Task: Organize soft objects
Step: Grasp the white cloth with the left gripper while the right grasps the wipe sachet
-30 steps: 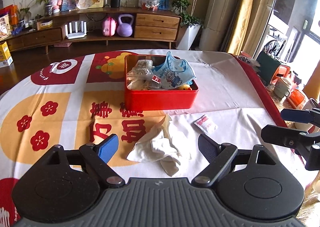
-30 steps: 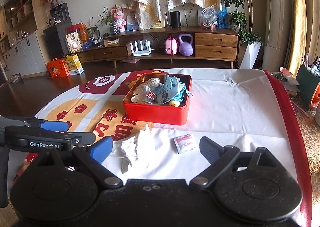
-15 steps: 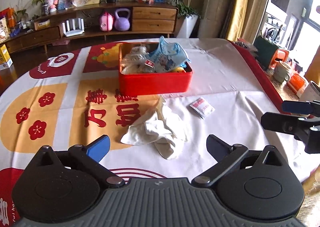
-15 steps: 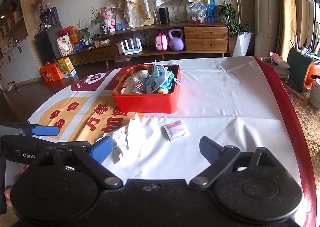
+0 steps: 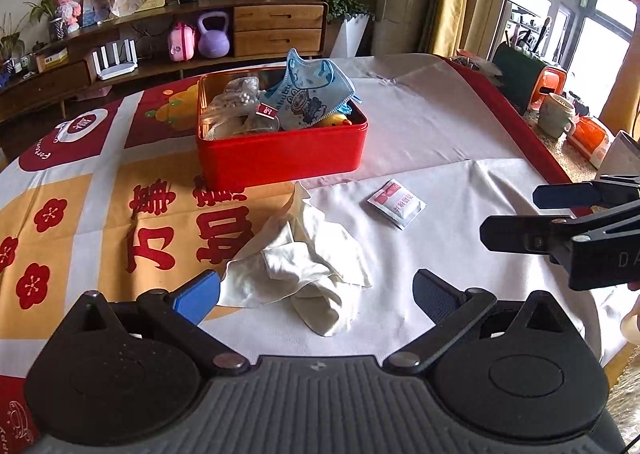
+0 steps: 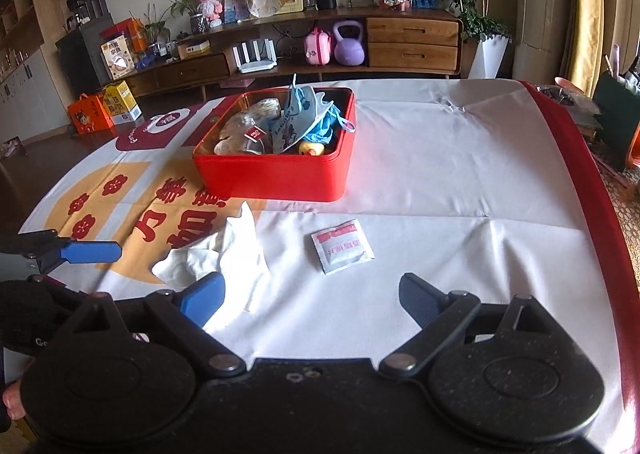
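Left wrist view: left gripper [image 5: 316, 294] fingers are spread, empty, with the cloth [image 5: 304, 266] at frame centre between them. Right gripper [image 6: 312, 292] is spread too, sachet [image 6: 342, 247] ahead. Best to pinch the cloth's bunched middle, then lift toward the tin [image 5: 280, 152] above.
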`<state>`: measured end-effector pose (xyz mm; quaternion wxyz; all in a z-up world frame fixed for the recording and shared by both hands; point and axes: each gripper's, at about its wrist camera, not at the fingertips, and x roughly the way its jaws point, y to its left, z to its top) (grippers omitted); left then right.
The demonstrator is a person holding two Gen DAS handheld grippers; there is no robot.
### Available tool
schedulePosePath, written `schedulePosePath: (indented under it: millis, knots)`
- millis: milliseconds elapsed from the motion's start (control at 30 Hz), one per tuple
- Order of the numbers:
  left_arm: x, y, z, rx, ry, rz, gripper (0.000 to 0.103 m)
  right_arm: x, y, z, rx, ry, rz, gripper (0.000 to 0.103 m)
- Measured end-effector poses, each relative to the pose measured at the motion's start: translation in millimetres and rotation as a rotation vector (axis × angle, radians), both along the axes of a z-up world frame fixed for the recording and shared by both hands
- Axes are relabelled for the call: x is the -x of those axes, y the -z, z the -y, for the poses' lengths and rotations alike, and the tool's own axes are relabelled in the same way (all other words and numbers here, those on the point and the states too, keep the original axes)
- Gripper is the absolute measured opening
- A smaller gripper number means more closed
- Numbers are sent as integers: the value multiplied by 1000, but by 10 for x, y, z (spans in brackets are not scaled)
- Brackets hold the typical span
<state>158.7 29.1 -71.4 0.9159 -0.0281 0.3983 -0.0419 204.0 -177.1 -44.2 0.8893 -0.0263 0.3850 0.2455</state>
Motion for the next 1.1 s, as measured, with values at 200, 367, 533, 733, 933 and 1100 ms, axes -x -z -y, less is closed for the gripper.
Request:
schedulePosePath:
  millis: [200, 367, 533, 733, 933, 1100]
  knots:
    - [-273, 195, 0, -13, 25, -5, 103, -357, 203, -130, 43, -26, -37, 93]
    - [-498, 418, -12, -24, 31, -38, 103, -640, 434, -218, 67, -42, -83, 91]
    - [-564, 580, -42, -43, 14, -42, 102, -824, 605, -289, 96, -53, -97, 83]
    - [-580, 690, -34, -54, 15, -40, 98, -895, 721, -333, 121, -70, -107, 74]
    - [-553, 695, 18, -72, 28, -11, 90, -850, 724, -428, 191, -106, -53, 57]
    - [-548, 660, 62, -67, 44, 2, 70, -823, 702, -468, 197, -120, -44, 42]
